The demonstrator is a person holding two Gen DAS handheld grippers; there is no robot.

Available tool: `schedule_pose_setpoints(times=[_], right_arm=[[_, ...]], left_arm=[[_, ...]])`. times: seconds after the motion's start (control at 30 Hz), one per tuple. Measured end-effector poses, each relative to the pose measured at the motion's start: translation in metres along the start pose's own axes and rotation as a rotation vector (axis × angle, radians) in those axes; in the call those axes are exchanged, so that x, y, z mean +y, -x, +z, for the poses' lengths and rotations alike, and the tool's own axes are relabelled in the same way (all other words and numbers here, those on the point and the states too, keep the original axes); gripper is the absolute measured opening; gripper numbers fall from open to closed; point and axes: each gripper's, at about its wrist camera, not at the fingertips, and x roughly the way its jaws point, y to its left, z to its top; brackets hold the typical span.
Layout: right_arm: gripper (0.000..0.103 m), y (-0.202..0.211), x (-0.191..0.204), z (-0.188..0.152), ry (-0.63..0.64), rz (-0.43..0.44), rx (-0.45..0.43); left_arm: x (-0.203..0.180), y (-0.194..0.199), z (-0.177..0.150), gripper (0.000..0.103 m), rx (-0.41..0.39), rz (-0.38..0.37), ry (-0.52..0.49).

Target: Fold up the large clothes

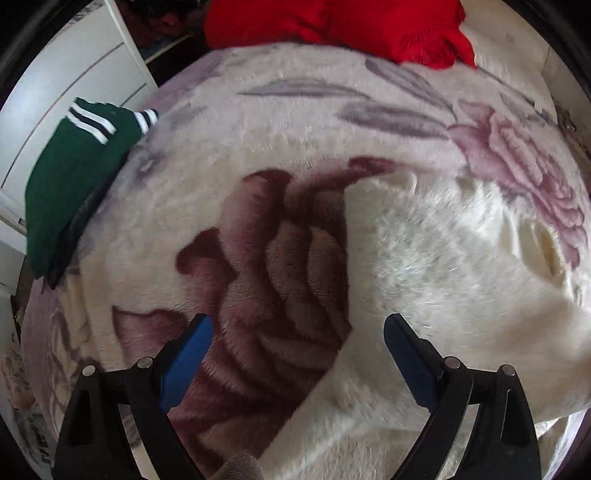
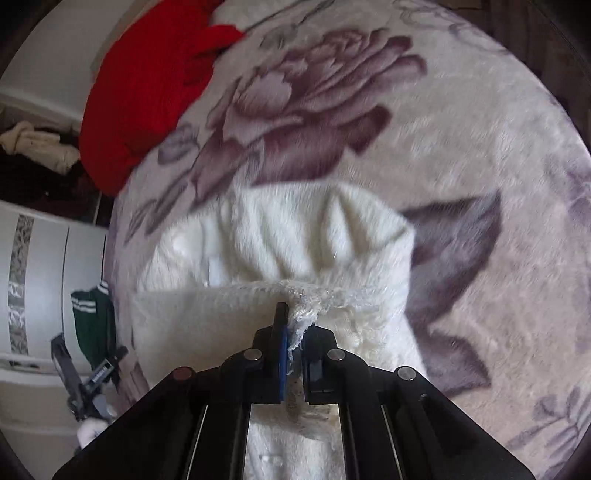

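A fluffy white garment (image 1: 436, 258) lies on a floral plush blanket (image 1: 277, 122) on the bed. My left gripper (image 1: 295, 332) is open and empty, just above the blanket beside the garment's left edge. In the right wrist view my right gripper (image 2: 293, 328) is shut on the knitted edge of the white garment (image 2: 295, 240) and holds it lifted, with the cloth bunched and hanging ahead of the fingers. The left gripper (image 2: 88, 380) shows at the lower left of the right wrist view.
A red garment (image 1: 351, 26) lies at the far end of the bed; it also shows in the right wrist view (image 2: 147, 92). A green garment with white stripes (image 1: 74, 177) hangs at the bed's left edge. White drawers (image 1: 66, 81) stand left of the bed.
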Motion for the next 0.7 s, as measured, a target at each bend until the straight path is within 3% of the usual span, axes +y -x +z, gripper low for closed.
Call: schedule_pose_setpoints(times=[0.07, 0.17, 0.23, 0.37, 0.5, 0.63, 0.7], right_arm=[[0.006, -0.013, -0.004, 0.008, 0.035, -0.08, 0.011], [0.012, -0.049, -0.013, 0.008, 0.06, -0.188, 0.14], [0.031, -0.049, -0.02, 0.005, 0.028, -0.212, 0.148], [0.081, -0.015, -0.043, -0.013, -0.048, -0.104, 0.132], [0.082, 0.02, -0.092, -0.072, -0.155, -0.089, 0.189], [0.082, 0.034, -0.147, -0.154, -0.302, -0.133, 0.293], [0.082, 0.046, -0.165, -0.192, -0.402, -0.184, 0.292]], left_arm=[[-0.008, -0.018, -0.003, 0.095, 0.03, 0.019, -0.033], [-0.013, -0.038, -0.011, 0.096, 0.067, 0.051, -0.068], [-0.007, -0.029, -0.012, 0.095, 0.071, 0.014, -0.053], [0.021, 0.011, -0.037, 0.095, 0.123, -0.155, -0.041], [0.053, 0.034, -0.104, 0.095, 0.223, -0.217, -0.036], [0.07, 0.02, -0.174, 0.094, 0.356, -0.189, -0.066], [0.071, 0.008, -0.198, 0.094, 0.4, -0.189, -0.063]])
